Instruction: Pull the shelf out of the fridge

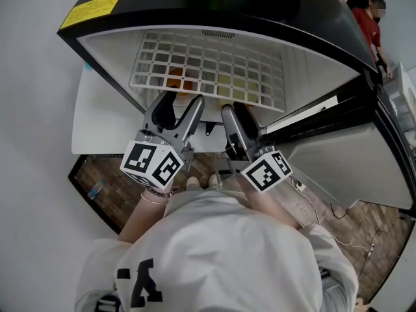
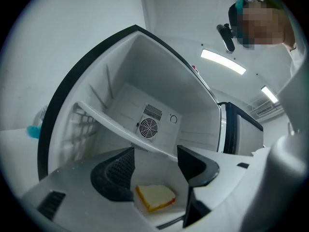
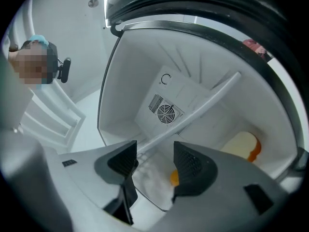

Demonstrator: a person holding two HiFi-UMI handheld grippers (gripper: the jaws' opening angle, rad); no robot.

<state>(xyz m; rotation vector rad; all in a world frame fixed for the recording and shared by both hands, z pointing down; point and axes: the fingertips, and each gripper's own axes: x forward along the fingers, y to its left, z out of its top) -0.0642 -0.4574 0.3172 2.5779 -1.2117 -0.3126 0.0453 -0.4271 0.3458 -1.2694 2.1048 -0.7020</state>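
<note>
Two grippers: the left gripper and the right gripper sit side by side at the mouth of the fridge, both with jaws spread wide and nothing pressed between the pads.
Left gripper: in its own view the left gripper shows ribbed black pads well apart; a bread slice lies on the fridge floor in the gap, touching neither pad.
Right gripper: in its own view the right gripper stands open too, with an orange piece on the floor beside one pad.
Shelf: the shelf is a white wire grid of square cells that lies level inside the fridge; its front rail runs just beyond the jaw tips, outside them.
Fridge: black shell, smooth white liner, a round fan with a slotted vent on the back wall.
Contents: orange and pale yellow shapes show through the grid from above; a pale slice with an orange crust rests below the rail.
Door: the door stands swung open, with a white moulded inner face.
</note>
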